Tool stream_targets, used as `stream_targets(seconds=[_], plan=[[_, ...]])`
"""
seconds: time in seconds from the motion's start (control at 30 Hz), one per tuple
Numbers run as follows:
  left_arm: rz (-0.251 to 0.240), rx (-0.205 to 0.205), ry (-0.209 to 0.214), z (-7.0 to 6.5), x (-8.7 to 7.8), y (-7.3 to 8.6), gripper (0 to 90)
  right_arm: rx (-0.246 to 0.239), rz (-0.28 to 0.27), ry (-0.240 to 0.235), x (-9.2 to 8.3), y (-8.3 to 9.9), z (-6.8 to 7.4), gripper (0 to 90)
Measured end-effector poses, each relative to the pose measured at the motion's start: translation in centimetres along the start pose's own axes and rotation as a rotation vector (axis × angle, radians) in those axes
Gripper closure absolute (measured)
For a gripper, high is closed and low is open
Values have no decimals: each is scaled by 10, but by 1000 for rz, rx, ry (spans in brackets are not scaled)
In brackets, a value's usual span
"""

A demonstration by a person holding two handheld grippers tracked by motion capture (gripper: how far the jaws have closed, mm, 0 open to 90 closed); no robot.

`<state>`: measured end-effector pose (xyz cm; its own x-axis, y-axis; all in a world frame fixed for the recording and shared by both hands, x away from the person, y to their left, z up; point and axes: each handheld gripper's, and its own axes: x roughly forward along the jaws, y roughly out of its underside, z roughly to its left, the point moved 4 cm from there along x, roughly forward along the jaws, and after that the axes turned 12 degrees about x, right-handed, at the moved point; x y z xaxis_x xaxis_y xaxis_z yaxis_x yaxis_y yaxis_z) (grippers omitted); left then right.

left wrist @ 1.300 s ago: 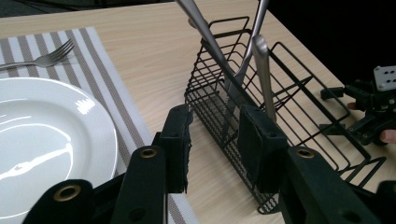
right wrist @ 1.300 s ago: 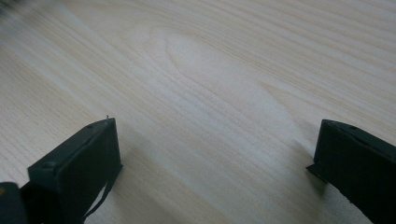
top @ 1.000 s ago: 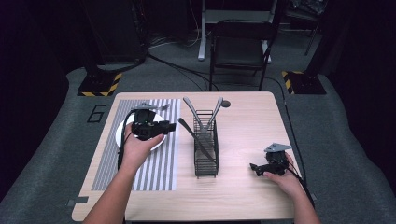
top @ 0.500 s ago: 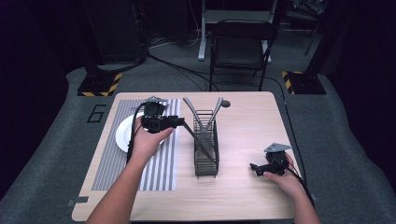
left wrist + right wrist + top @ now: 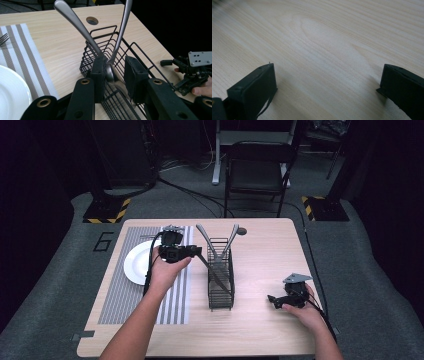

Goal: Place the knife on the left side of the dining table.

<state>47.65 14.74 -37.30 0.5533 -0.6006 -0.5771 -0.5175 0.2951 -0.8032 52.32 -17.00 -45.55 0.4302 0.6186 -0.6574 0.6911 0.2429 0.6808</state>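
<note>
**Two utensils in the wire caddy, left jaws closing around one**

The pale wood-grain counter (image 5: 260, 320) carries everything. On its left part lies a grey-and-white striped placemat (image 5: 120, 295), and on that sits a round white plate (image 5: 136, 265), with nothing visible on it in the high view. In the left gripper view the tines of a metal fork (image 5: 3, 39) lie on the mat beyond the plate.

Near the middle of the counter stands the black wire cutlery caddy (image 5: 220, 292), upright, narrow and open-topped. It holds two long silver metal utensils that lean apart in a V: one handle tilts left (image 5: 75, 21), the other tilts right (image 5: 122, 27), and they cross low inside the basket.

The left hand-held gripper (image 5: 115, 75) reaches at the caddy's near end. Its jaws have just been closing, with the crossing of the two utensils between them; the left pad lies against the metal, while the right pad stands a little clear, so the grip is not complete.

The right hand-held gripper (image 5: 278, 300) rests on the counter, well right of the caddy, jaws wide apart over bare wood.
</note>
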Motion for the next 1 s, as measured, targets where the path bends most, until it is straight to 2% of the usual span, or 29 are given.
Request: stream_targets(seconds=[0.27, 0.47, 0.63, 0.73, 0.77, 1.0], plan=[[-4, 7, -15, 0, 2, 0, 741, 0, 0, 0, 0, 0, 0, 0], [-23, 8, -7, -3, 1, -1, 760, 0, 0, 0, 0, 0, 0, 0], [-53, 39, 13, -19, -2, -6, 780, 0, 0, 0, 0, 0, 0, 0], [-56, 49, 19, -24, -3, -8, 788, 0, 0, 0, 0, 0, 0, 0], [-56, 64, 25, -26, -4, -9, 791, 0, 0, 0, 0, 0, 0, 0], [-52, 104, 69, -46, -5, -17, 818, 1, 0, 1, 0, 0, 0, 0]])
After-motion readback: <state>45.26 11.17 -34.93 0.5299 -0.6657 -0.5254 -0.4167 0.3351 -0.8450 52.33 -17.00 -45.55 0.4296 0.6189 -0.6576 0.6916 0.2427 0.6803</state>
